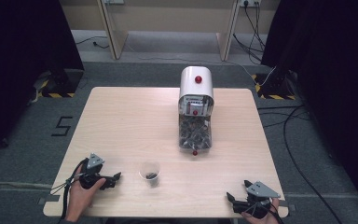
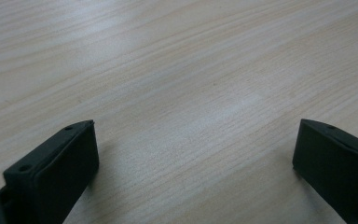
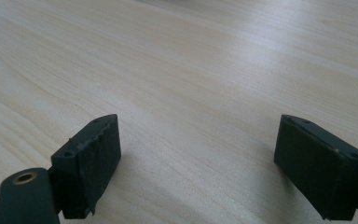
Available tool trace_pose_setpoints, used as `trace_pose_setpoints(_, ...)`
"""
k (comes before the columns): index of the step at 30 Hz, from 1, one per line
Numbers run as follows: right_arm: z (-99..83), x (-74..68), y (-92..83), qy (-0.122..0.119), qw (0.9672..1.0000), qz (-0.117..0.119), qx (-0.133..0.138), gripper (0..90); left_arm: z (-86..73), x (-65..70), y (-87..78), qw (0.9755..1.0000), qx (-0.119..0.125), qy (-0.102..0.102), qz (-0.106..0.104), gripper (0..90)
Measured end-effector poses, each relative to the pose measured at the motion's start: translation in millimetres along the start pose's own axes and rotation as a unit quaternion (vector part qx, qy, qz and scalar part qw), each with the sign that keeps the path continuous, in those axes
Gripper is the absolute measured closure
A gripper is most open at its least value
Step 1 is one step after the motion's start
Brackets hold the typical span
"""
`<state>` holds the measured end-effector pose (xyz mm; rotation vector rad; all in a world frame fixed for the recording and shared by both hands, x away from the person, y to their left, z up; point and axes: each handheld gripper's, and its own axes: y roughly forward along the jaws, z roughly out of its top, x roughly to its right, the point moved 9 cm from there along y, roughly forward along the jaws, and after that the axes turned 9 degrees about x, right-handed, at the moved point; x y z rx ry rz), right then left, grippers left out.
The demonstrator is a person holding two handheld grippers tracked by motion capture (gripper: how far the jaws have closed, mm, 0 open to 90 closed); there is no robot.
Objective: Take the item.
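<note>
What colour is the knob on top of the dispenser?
Red; the knob on the white dispenser shows best in the high view.

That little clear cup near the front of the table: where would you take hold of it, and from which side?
Probably by its side wall, around the middle. The clear cup stands upright with something dark in the bottom, so a level approach keeps it from tipping. The left tongs lie closest, open and already pointing toward it with bare table between, so coming from the cup's left looks simplest.
</note>
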<state>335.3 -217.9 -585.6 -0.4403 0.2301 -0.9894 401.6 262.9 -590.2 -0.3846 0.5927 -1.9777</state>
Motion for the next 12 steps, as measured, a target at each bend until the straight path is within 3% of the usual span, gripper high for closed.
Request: trace_pose_setpoints(12,-0.2,0.4,0.7,-0.001,1.0,0.002,0.007,14.7,0.0,0.0,0.0,1.0,0.0,0.0,0.0,0.0)
